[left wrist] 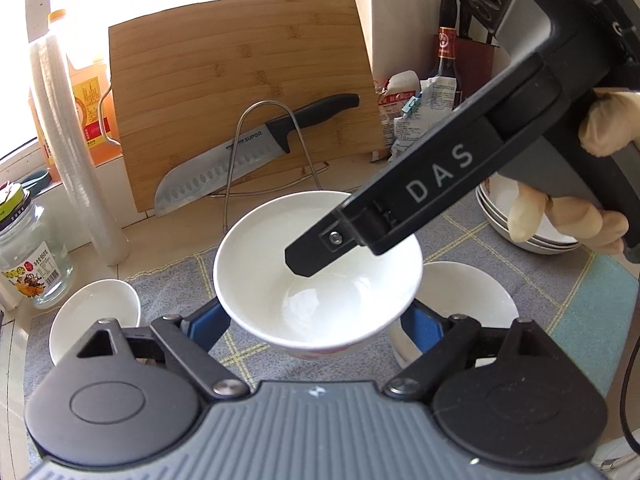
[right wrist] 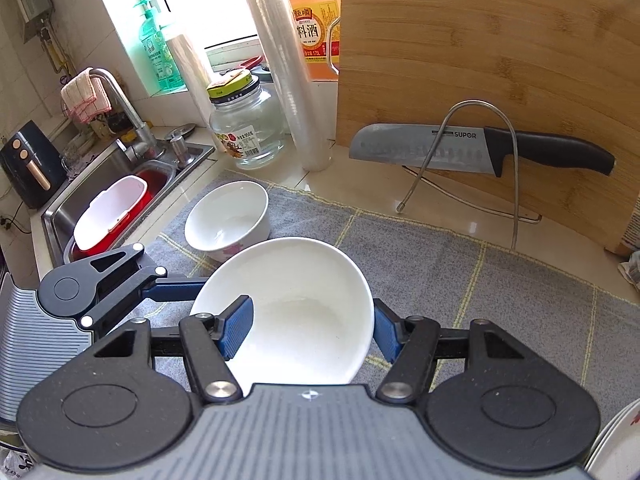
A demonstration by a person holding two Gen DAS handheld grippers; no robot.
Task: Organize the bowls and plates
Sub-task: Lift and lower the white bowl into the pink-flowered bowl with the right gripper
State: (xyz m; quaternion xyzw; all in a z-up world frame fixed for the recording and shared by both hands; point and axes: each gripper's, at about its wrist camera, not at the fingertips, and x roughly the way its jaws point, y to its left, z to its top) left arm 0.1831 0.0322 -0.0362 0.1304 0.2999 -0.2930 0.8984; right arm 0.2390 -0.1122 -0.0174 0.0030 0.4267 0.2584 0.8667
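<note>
Task progress: only partly done, it is judged; one stack of dishes (left wrist: pixel 532 236) is seen at the far right of the cloth (right wrist: pixel 460 280), while three bowls are not yet stacked.
Held bowl: a white bowl (left wrist: pixel 316 276) is carried clear of the cloth, near the middle of the scene; nothing is seen in it.
Left gripper (left wrist: pixel 316 328): clamped across the outside of the held bowl, one blue finger on each side.
Right gripper (right wrist: pixel 312 332): closed on the rim of the same bowl, one finger inside the wall and one outside.
Loose bowl, left: a small white bowl (right wrist: pixel 228 220) is left on the cloth near the sink (right wrist: pixel 52 216); it appears empty.
Loose bowl, right: another white bowl (left wrist: pixel 468 296) sits on the cloth below and right of the held one; its inside is hidden.
Sink: a red tub holding a white container (right wrist: pixel 110 212) is seen in it.
Remaining: the held bowl and both loose bowls are judged still to be gathered onto a stack.
</note>
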